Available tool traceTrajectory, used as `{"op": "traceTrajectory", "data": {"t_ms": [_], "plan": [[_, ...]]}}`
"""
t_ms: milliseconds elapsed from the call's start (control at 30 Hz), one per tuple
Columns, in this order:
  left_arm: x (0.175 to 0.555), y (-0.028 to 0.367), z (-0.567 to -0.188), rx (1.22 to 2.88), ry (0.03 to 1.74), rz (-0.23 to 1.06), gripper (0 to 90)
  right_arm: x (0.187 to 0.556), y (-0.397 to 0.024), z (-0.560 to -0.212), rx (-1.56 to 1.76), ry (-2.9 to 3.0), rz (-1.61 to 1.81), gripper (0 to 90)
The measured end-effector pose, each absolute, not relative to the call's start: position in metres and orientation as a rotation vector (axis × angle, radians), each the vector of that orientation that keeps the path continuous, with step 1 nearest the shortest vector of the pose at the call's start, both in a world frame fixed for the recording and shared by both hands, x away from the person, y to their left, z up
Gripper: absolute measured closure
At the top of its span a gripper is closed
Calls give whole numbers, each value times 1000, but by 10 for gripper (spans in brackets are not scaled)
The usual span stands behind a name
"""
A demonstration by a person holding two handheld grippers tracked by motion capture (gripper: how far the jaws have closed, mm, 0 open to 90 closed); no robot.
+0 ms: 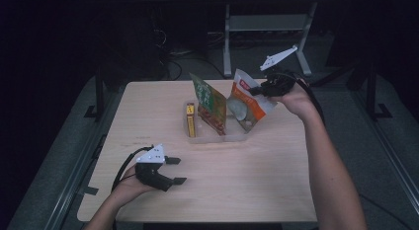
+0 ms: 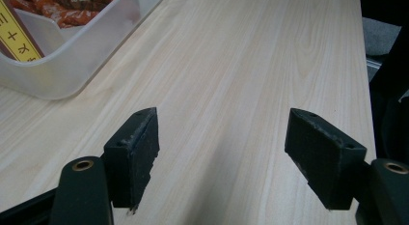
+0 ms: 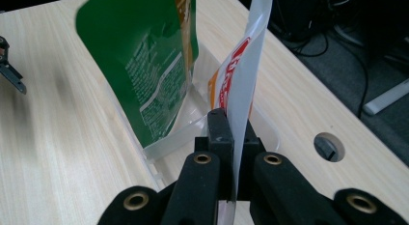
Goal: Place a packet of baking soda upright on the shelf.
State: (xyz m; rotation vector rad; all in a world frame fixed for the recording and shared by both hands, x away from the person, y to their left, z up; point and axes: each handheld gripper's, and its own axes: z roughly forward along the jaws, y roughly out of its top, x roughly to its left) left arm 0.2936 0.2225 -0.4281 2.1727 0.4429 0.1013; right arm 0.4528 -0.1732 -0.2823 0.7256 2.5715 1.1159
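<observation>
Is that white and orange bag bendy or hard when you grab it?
Probably bendy: the white and orange pouch is a thin sheet where the right gripper pinches its edge, and it curves above the clear bin. It looks light, hanging from one pinch. Its glossy film may be slippery.

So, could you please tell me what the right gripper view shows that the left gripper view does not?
Right gripper view: the right tongs shut on the edge of the white and orange pouch, with the green pouch standing in the clear bin, and a round hole in the table.

Left gripper view: the left tongs open above bare wood, and a yellow box in the bin's corner.

Both: the wooden table and the clear bin.
</observation>
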Motion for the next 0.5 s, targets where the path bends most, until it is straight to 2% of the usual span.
{"op": "traceTrajectory", "data": {"t_ms": [500], "plan": [[295,221,-429,2175,432,100,275,473,-161,-304,804,2645,1049,900]]}}
